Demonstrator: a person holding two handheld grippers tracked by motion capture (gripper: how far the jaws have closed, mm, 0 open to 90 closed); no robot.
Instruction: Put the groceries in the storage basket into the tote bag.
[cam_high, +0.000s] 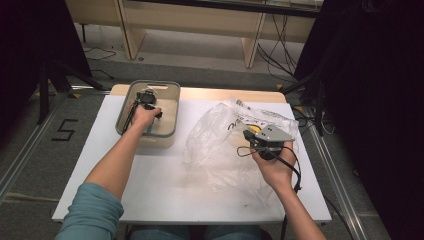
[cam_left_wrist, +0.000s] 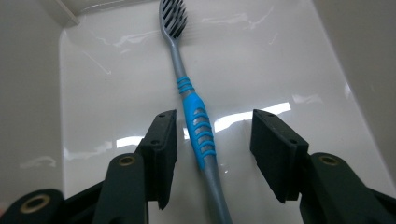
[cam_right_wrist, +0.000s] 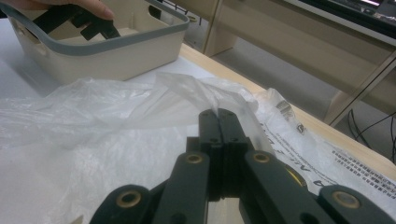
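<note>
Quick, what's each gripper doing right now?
Left gripper: open, jaws either side of the toothbrush in the bin, not touching it.
Right gripper: shut on the plastic bag.

A white-topped table (cam_high: 165, 180) carries a beige bin (cam_high: 161, 135) and a crumpled clear plastic bag (cam_high: 220, 145).

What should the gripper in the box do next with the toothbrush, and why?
Probably close the left gripper a little more. The grey toothbrush with the blue ribbed grip lies flat on the floor of the cream plastic bin, between the two black pads, which do not yet touch it. The right gripper is pinched shut on the clear plastic bag.
</note>
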